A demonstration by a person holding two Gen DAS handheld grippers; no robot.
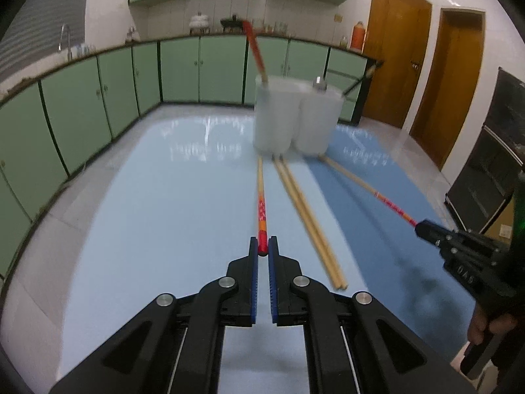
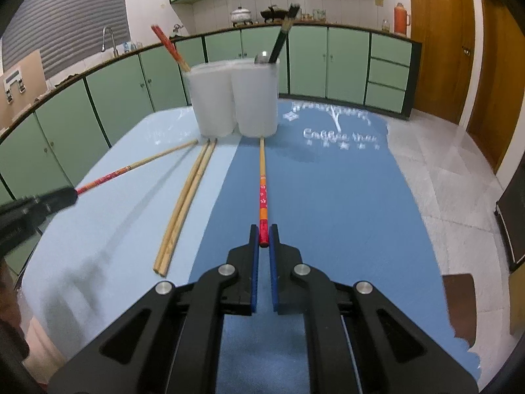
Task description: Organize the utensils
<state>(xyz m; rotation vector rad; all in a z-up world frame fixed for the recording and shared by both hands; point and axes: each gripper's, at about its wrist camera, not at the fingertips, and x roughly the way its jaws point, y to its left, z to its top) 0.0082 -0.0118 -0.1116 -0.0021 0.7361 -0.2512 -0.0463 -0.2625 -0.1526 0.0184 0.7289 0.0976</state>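
We see each hand-held gripper clenched on the red end of a patterned chopstick: the left hand-held gripper (image 1: 263, 246) on one chopstick (image 1: 261, 197), the right hand-held gripper (image 2: 263, 234) on another (image 2: 262, 177). Both chopsticks run lengthwise away over the blue table (image 2: 328, 197), bare tips toward two white cups (image 2: 229, 98). A plain wooden pair (image 2: 187, 203) lies between them.

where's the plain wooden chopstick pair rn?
The plain wooden pair lies flat on the light blue table, between the two red-ended chopsticks, far tips near the white holder.
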